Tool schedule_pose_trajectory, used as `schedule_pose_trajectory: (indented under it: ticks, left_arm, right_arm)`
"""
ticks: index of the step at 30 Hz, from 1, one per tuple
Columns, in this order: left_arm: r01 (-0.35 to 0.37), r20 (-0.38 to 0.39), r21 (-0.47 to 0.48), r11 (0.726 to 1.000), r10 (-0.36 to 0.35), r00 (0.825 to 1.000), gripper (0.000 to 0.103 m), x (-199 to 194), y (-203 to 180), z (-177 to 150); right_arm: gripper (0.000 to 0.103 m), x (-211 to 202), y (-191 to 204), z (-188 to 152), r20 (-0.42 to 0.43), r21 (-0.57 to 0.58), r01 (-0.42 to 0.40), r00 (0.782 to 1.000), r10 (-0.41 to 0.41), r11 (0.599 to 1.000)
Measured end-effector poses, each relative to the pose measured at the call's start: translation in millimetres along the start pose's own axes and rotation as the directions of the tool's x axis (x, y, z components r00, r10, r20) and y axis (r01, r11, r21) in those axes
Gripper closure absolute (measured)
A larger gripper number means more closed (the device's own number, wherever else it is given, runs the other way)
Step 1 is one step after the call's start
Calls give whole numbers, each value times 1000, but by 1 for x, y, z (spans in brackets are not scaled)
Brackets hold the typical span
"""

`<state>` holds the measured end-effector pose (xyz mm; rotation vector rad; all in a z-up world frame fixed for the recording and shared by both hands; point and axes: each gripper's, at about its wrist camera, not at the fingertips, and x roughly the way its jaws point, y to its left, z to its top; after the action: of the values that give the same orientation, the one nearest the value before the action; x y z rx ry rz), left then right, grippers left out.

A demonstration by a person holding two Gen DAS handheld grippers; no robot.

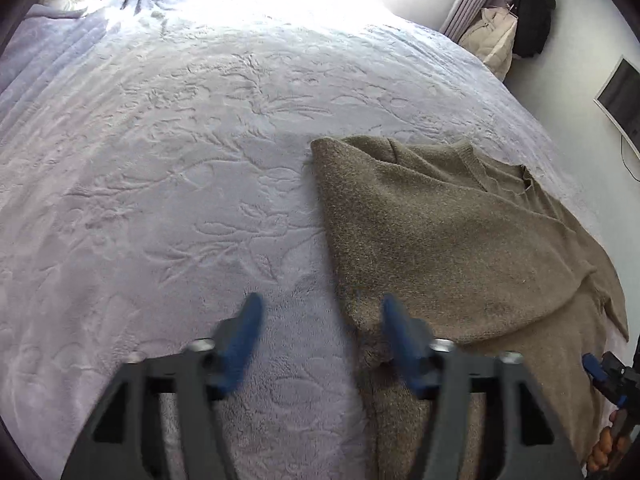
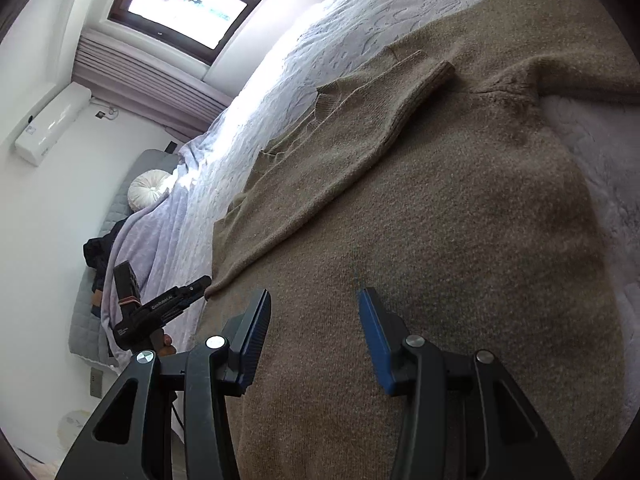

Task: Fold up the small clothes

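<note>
Hand-held gripper positions are read first. On the left hand-held gripper [image 1: 322,316] the jaws are spread wide and nothing is held; the left blue fingertip hangs over bare bed cover, while the right one hangs at the near left edge of the brown sweater [image 1: 452,240], where contact cannot be confirmed. On the right hand-held gripper [image 2: 314,312] the jaws are set partly apart over the sweater's lower body, and no fabric is seen pinched between the pads.

The sweater is laid flat on the bed [image 1: 160,140], near its foot-side edge. In the left wrist view the garment is found from 12 to 3 o'clock of the left hand-held gripper, with its long axis run from the 6 o'clock area up towards 1 o'clock, where the neckline lies. One side appears already folded inward, and a sleeve [image 2: 360,136] is laid diagonally across the body, towards 11 o'clock in the right wrist view.

The near left edge is judged closer to the left hand-held gripper; the opposite side and hem are judged closer to the right one. A grasp of the hem corners by both is judged the likely next requirement, with the fold carried along the long axis towards the neckline.
</note>
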<state>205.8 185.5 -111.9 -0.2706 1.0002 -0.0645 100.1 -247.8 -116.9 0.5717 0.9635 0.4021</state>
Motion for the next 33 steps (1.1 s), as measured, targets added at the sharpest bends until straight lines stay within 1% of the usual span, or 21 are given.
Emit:
schedule_pose_trajectory:
  ticks: [1, 3, 4, 5, 6, 7, 8, 9, 10, 11, 13, 14, 15, 16, 18, 19, 24, 26, 27, 30, 33]
  left_arm:
    - [9, 30, 12, 1000, -9, 1000, 18, -10, 3, -5]
    - [23, 36, 54, 998, -25, 999, 18, -18, -4, -10]
    - [6, 40, 95, 995, -10, 999, 18, -20, -12, -14]
    - [-44, 46, 142, 989, 37, 998, 18, -20, -19, -17]
    - [-120, 59, 192, 974, 111, 992, 18, -17, -27, -22]
    - [-210, 76, 252, 945, 197, 977, 18, -11, -34, -27]
    - [-258, 80, 285, 923, 245, 966, 18, -5, -38, -30]
    - [-281, 73, 303, 911, 272, 959, 18, 1, -40, -32]
    - [-294, 66, 304, 906, 288, 955, 18, 6, -40, -34]
    - [-304, 68, 288, 908, 297, 952, 18, 8, -39, -32]
    - [-324, 84, 237, 916, 313, 946, 18, 9, -37, -24]
    - [-343, 96, 211, 915, 329, 939, 18, 8, -33, -22]
    - [-327, 89, 193, 925, 315, 945, 18, 8, -25, -22]
    - [-292, 66, 172, 941, 284, 956, 18, 11, -17, -22]
    - [-255, 43, 133, 958, 252, 967, 17, 12, -7, -25]
    - [-245, 46, 124, 961, 241, 969, 17, 9, -5, -26]
    - [-248, 57, 110, 963, 243, 968, 17, -7, -5, -34]
    - [-277, 50, 99, 956, 273, 961, 17, -16, -3, -40]
    - [-276, 42, 96, 956, 273, 961, 17, -20, -4, -45]
    - [-248, 30, 84, 965, 246, 969, 17, -40, -7, -61]
    - [-203, 35, 119, 972, 200, 979, 17, -59, -30, -75]
  right_arm:
    - [53, -2, -1, -3, 1, 1, 0, 1000, 0, 1000]
    - [53, -5, -1, -7, 4, 3, -1, 1000, 1, 1000]
    - [53, -6, -1, -9, 5, 0, 0, 1000, 0, 1000]
    - [53, -7, 0, -11, 4, -5, 2, 1000, -2, 1000]
    - [53, -7, 1, -13, 3, -12, 6, 1000, -6, 1000]
    - [53, -8, 1, -14, 3, -16, 9, 1000, -9, 1000]
    - [53, -9, 0, -15, 3, -17, 9, 1000, -9, 1000]
    - [53, -9, -1, -16, 5, -16, 7, 1000, -7, 1000]
    - [53, -9, -2, -16, 6, -13, 5, 1000, -5, 1000]
    - [53, -9, -3, -17, 8, -8, 2, 1000, -2, 1000]
    - [53, -9, -4, -17, 10, -6, 5, 1000, -5, 1000]
    - [53, -9, -3, -17, 10, -10, 9, 1000, -9, 1000]
    - [53, -9, -3, -17, 11, -13, 10, 1000, -10, 1000]
    - [53, -9, -3, -17, 10, -15, 9, 1000, -9, 1000]
    - [53, -8, -6, -18, 8, -12, 5, 1000, -4, 1000]
    - [53, -8, -7, -18, 8, -14, 6, 1000, -6, 1000]
    - [53, -12, -3, -20, 9, -22, 26, 1000, -26, 999]
    - [53, -17, -1, -22, 10, -21, 31, 999, -31, 999]
    - [53, -20, 0, -23, 10, -22, 33, 999, -33, 999]
    - [50, -29, 2, -31, 6, -26, 36, 999, -36, 999]
    - [49, -39, 4, -39, 7, -42, 58, 998, -58, 997]
